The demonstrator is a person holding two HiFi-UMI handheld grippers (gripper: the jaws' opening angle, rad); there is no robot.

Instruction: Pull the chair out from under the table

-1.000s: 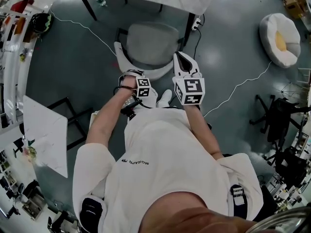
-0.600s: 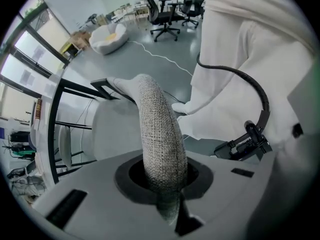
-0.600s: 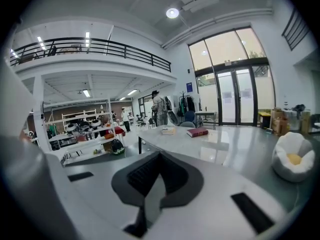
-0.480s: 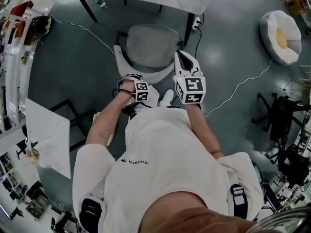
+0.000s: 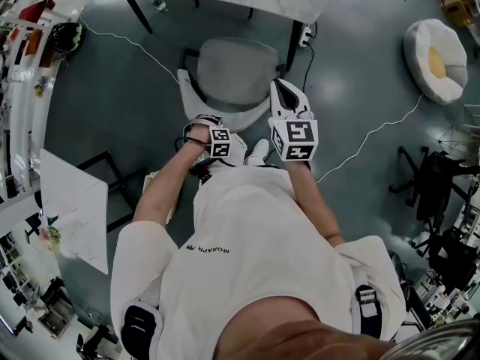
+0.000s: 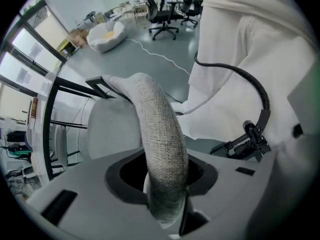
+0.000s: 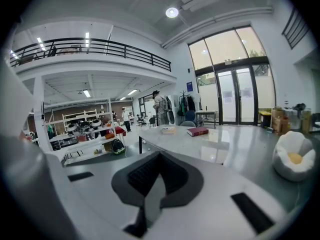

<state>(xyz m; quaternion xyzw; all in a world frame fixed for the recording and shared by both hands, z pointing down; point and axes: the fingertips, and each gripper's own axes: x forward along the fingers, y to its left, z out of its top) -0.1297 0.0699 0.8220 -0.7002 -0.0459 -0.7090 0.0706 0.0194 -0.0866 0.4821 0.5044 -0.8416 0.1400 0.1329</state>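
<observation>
Fingers opening round chair back; L gripper vertical.

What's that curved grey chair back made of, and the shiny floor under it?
Curved grey chair back: woven cloth by the look, matte; a coarse criss-cross weave shows along its edge. What is under the cloth I cannot tell.
Shiny grey floor: probably polished concrete or a coating; it looks seamless and carries glare patches.

**Loose Things on the Floor**

A white beanbag with a yellow centre lies on the floor, well right of the right hand-held gripper. A white cable snakes between them. Black office chairs stand further right
</observation>
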